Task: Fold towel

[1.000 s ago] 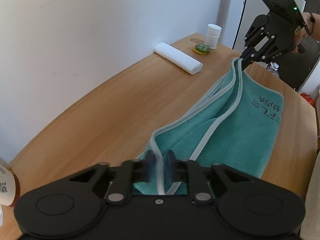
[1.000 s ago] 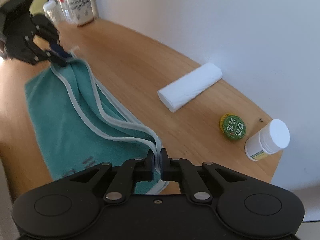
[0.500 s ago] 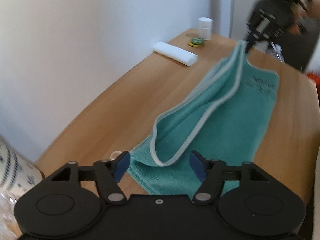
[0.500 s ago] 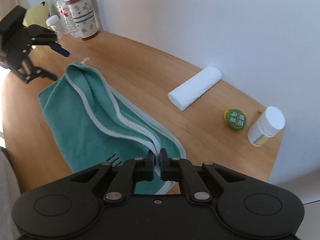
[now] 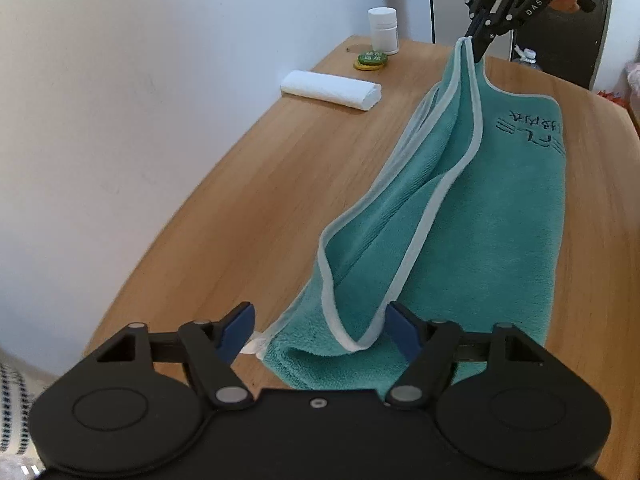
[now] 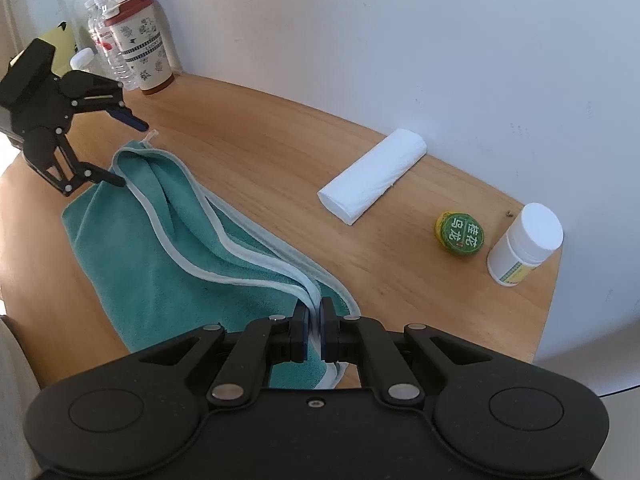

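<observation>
The teal towel (image 5: pixel 492 216) lies folded lengthwise on the wooden table (image 5: pixel 248 208), its pale-trimmed edges gathered into a ridge along the top. At one end, the right gripper (image 6: pixel 316 320) is clamped on the bunched trim, lifting that corner off the surface so the cloth rises toward it in a peak. At the other end, the left gripper (image 5: pixel 320 330) has its 2 blue-padded fingers (image 5: pixel 239 330) spread wide apart and grasps nothing; the towel's near corner sits between them, slumped on the table (one trim loop seems to brush the right-hand pad, though the fisheye makes contact hard to judge). A small white tag (image 5: pixel 253 345) sticks out from that corner. Dark embroidered characters (image 5: pixel 532 130) mark the towel near its lifted end.

Beyond the towel, by the wall, lie a rolled white cloth (image 6: pixel 372 176), a green round tin (image 6: pixel 460 234) and a white pill bottle (image 6: pixel 524 244), the last 2 close together. A patterned tumbler (image 6: pixel 142 56) and clear water bottles (image 6: pixel 105 36) stand at the far corner.
</observation>
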